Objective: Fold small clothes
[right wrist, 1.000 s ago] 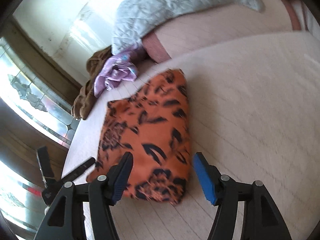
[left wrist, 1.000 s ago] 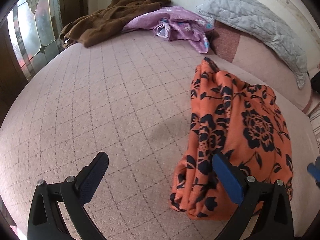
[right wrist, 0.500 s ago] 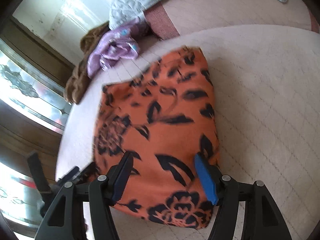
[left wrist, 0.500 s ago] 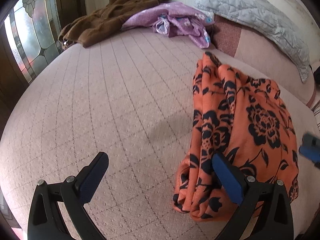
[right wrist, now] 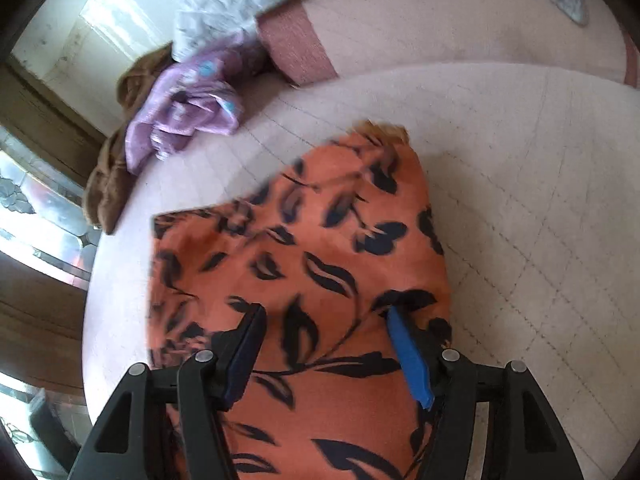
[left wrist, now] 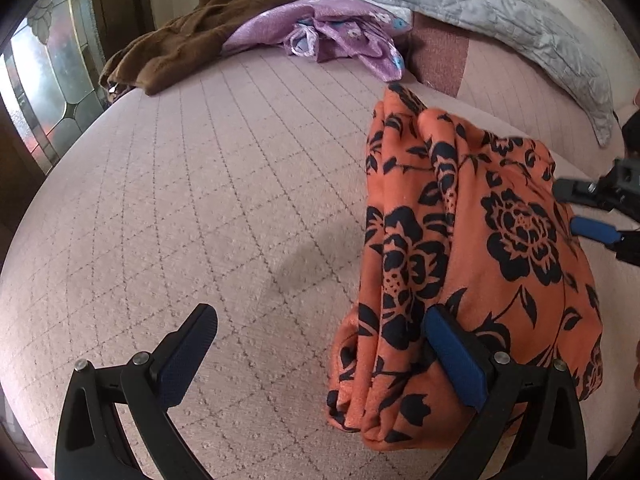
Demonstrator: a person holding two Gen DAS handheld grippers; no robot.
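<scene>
We see the orange floral garment (left wrist: 472,240) as soft, matt cloth, lying on the bed (left wrist: 200,200) with its nubbly quilted cover. Behind the garment, a fuzzy brown blanket (left wrist: 192,36) and faintly glossy purple fabric (left wrist: 340,32). Each tool (right wrist: 324,348) looks matt black plastic with textured blue pads.

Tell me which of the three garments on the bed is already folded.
The orange floral garment, nearest both grippers: it lies in a neat layered rectangle. The purple one and the brown one lie crumpled in a heap at the bed's far edge.
</scene>
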